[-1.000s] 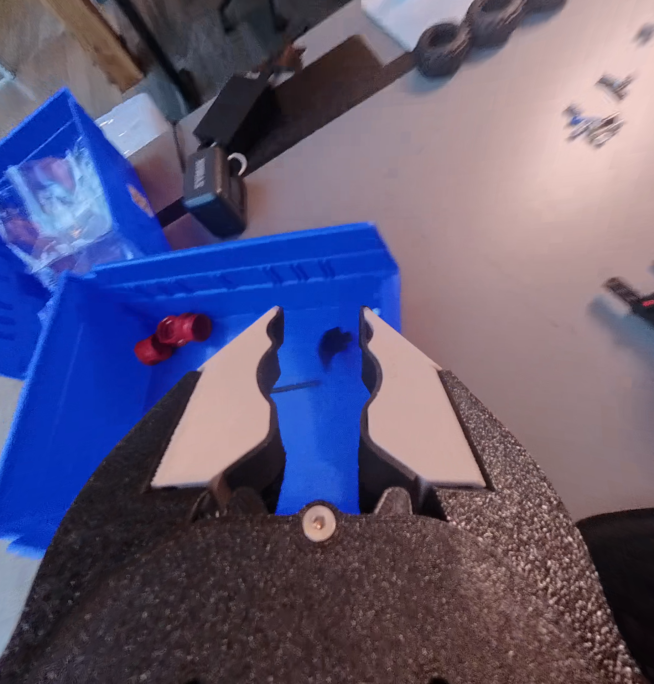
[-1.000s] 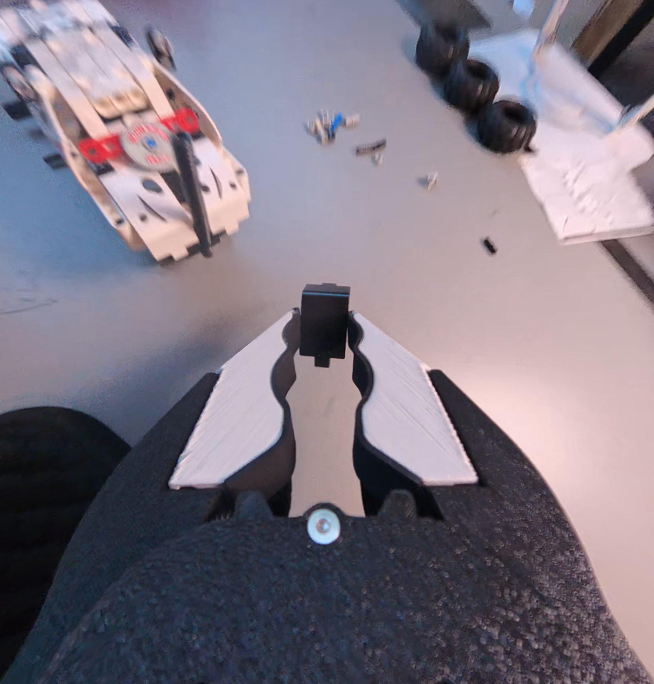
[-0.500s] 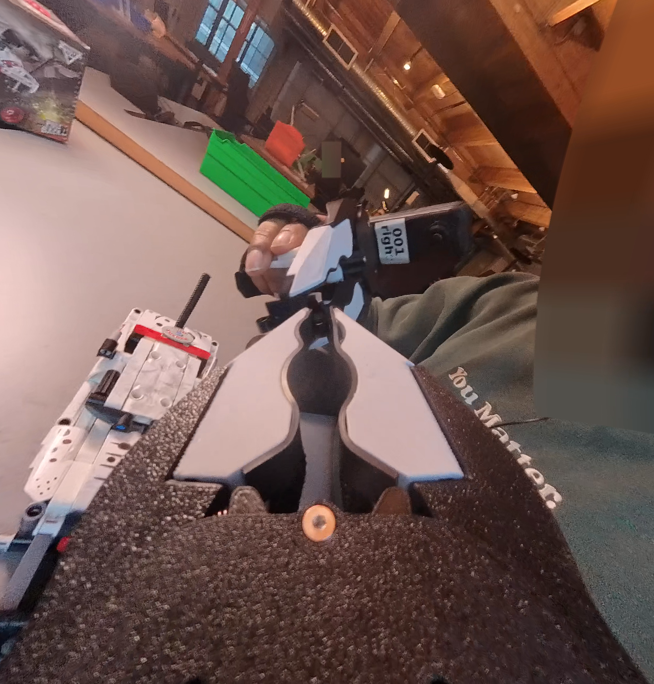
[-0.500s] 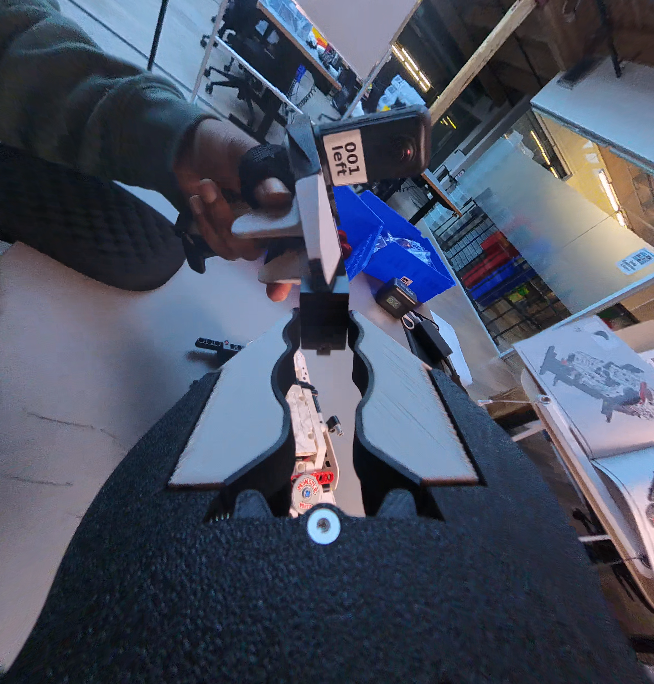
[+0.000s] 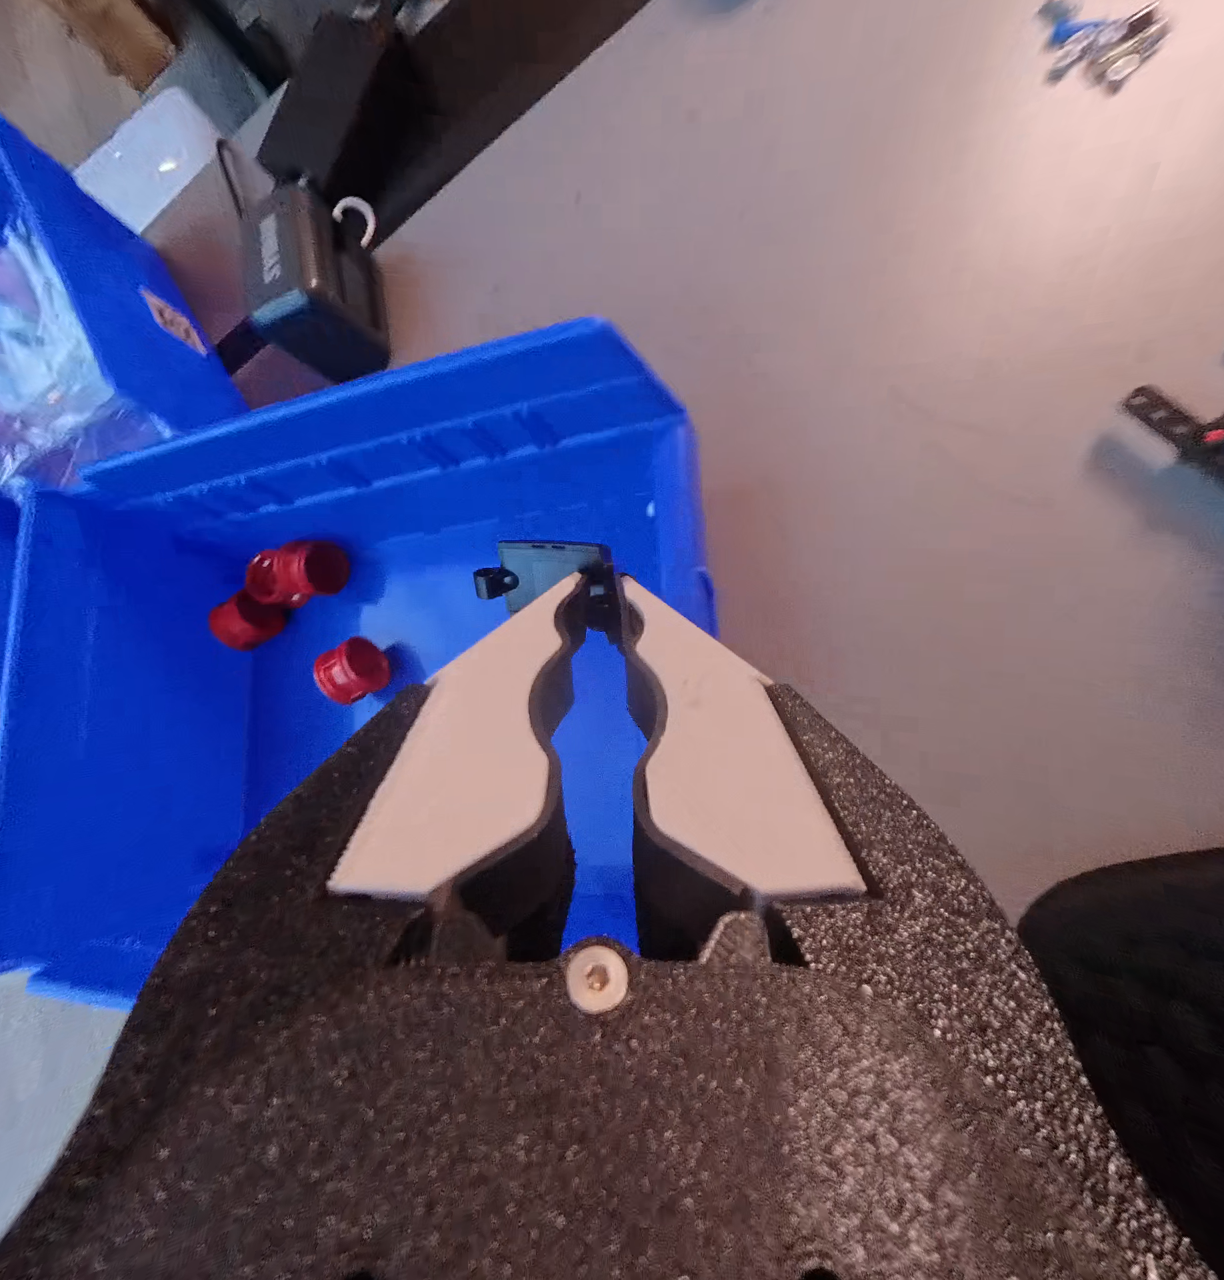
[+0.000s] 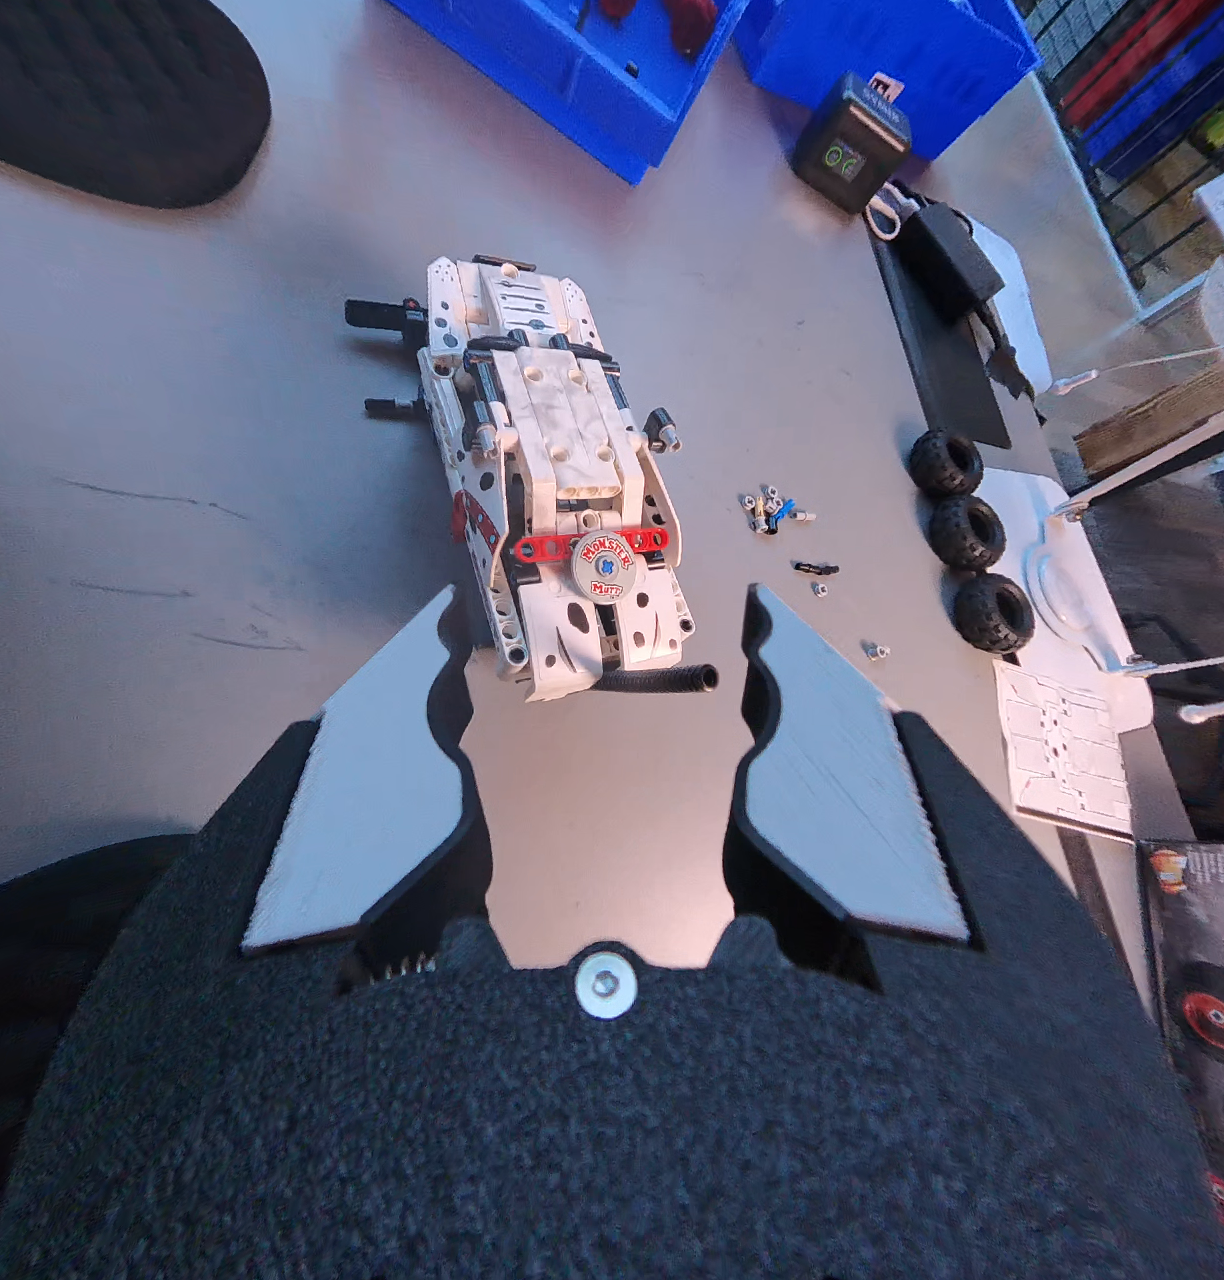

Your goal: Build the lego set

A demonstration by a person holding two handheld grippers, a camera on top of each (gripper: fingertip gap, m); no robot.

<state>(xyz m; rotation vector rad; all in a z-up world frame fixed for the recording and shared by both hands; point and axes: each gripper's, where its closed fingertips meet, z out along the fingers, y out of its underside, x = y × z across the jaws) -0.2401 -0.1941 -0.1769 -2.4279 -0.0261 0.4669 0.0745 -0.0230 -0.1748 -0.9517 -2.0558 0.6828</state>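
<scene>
My left gripper [image 5: 599,589] is shut on a black lego piece [image 5: 550,575] that sticks out left of the tips. It hangs over the blue bin [image 5: 387,471], which holds three red cylinders [image 5: 297,575]. In the right wrist view, the white spotted lego vehicle [image 6: 561,450] lies on the grey table [image 6: 180,485], with a red beam and a round badge near its close end. My right gripper [image 6: 602,599] is wide open and empty, above the vehicle's near end and its black ribbed hose [image 6: 658,680].
Three black tyres [image 6: 967,532] stand in a row right of the vehicle, with small loose pins [image 6: 772,509] between. A sticker sheet [image 6: 1066,755] and a box [image 6: 1198,1004] lie at the right edge. A second blue bin [image 5: 76,291] holds plastic bags. A black device [image 6: 852,142] sits beyond. The tips of one gripper are about 35 cm away from the tips of the other.
The grippers met in mid-air and the black piece went from the right gripper to the left. The left now holds it over the blue bin. The right has opened above the vehicle.
</scene>
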